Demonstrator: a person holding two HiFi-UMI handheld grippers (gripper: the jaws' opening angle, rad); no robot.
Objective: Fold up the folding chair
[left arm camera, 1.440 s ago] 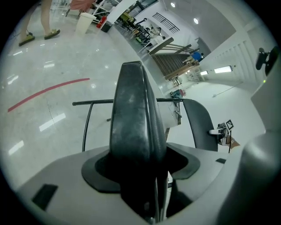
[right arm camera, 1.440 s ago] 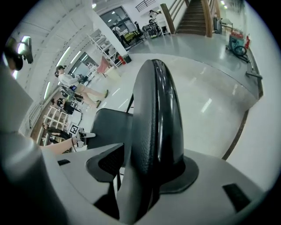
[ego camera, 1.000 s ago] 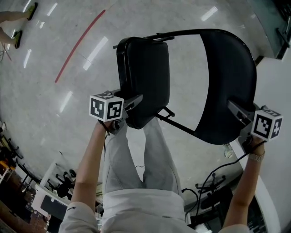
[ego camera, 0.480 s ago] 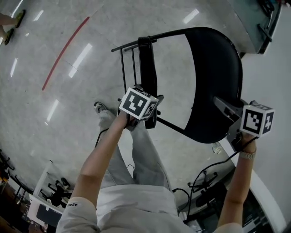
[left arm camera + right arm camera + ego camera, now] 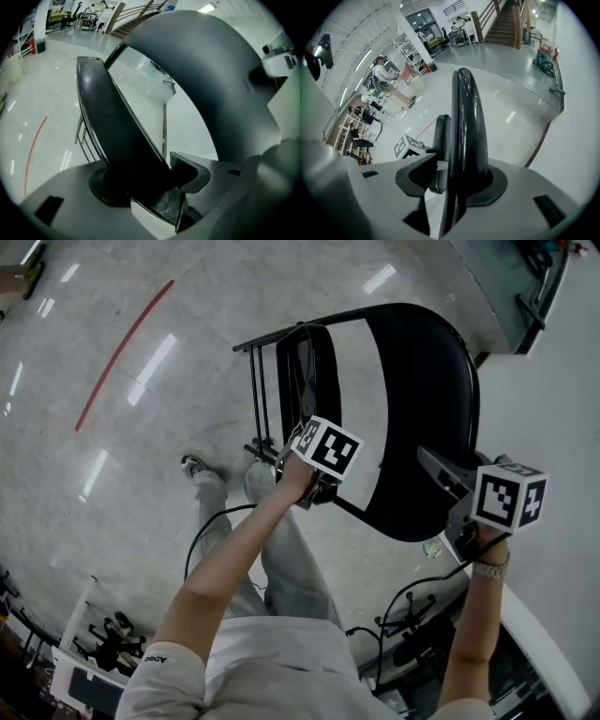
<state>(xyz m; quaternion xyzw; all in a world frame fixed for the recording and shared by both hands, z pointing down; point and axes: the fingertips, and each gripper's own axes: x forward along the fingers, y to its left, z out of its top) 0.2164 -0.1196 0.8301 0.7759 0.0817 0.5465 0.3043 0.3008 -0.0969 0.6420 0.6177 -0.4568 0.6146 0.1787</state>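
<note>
A black folding chair stands on the floor in front of me. Its seat point(image 5: 305, 381) is tipped up almost on edge, close beside the backrest point(image 5: 422, 409). My left gripper point(image 5: 305, 451) is shut on the seat's front edge; the seat point(image 5: 108, 122) runs between the jaws of that gripper point(image 5: 145, 176), which have just been opening slightly. My right gripper point(image 5: 441, 474) holds the backrest's top rim. There the backrest point(image 5: 466, 117) sits between the jaws of the gripper point(image 5: 457, 176), which have just been closing on it. The seat point(image 5: 440, 140) shows just left of it.
The polished floor carries a red line point(image 5: 122, 352). My legs and shoes point(image 5: 197, 467) are under the chair. Cables point(image 5: 403, 606) and equipment lie at the lower right. A white wall point(image 5: 553, 409) rises on the right. People sit at racks point(image 5: 384, 75) far off.
The seat has swung up from lying flat to nearly on edge against the backrest. My left gripper travelled right with it. The right gripper rose a little on the backrest.
</note>
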